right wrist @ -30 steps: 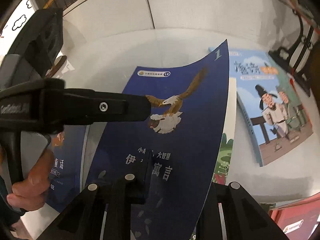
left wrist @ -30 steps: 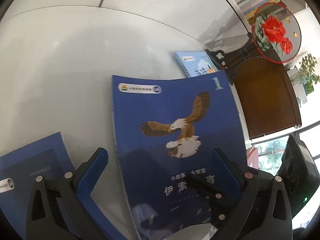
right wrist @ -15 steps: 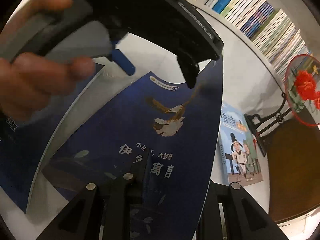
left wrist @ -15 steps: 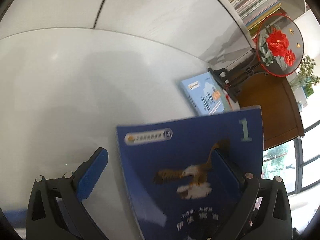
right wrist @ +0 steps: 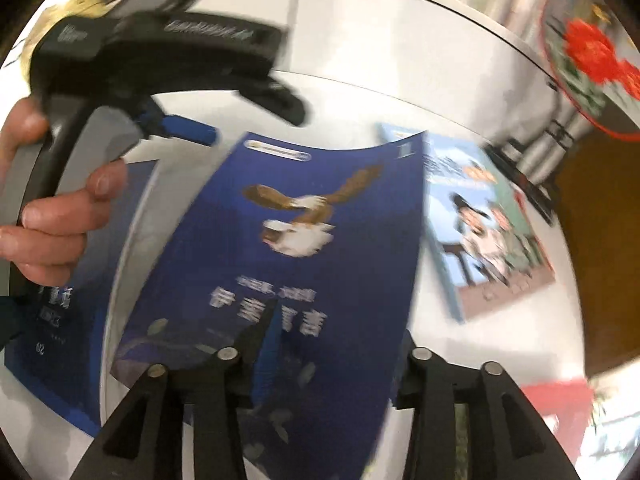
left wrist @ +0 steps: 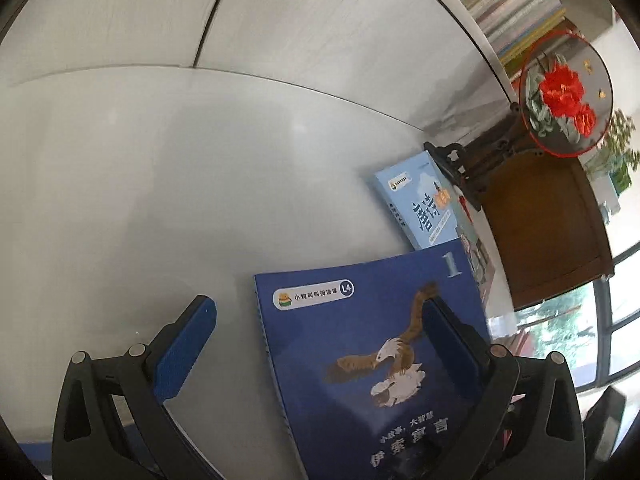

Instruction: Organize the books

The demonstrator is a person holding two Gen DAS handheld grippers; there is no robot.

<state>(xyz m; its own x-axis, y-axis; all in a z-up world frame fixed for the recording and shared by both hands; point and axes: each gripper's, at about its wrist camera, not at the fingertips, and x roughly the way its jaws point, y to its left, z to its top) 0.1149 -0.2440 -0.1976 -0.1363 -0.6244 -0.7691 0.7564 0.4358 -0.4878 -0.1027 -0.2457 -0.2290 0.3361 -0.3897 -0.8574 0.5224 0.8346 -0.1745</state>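
Left wrist view shows me the eagle book (left wrist: 372, 344) lying on the white counter (left wrist: 160, 184), cover up, its long axis running away from my camera and leaning a little to the right, with the title end near me. On the cover I read a white label with "L4" at the top left, a big "1" at the top right, and Chinese title characters near the bottom. Beyond its top right corner lies the light blue book (left wrist: 420, 204), also with Chinese writing, with its long axis tilted to the left.

My left gripper (left wrist: 316, 340) stands wide. Its left finger is over bare counter beside the book, and its right finger is over the cover near the eagle; I cannot tell if it touches. It holds nothing.

From the right wrist view, which is blurred, the eagle book (right wrist: 288, 264) curves upward at its far edge. My right gripper (right wrist: 332, 344) has just been opening. The right edge of the cover is between the fingers, but I cannot tell if the pads press on it. A hand (right wrist: 52, 216) holds the left gripper's handle, with another dark blue book (right wrist: 52, 320) under it.
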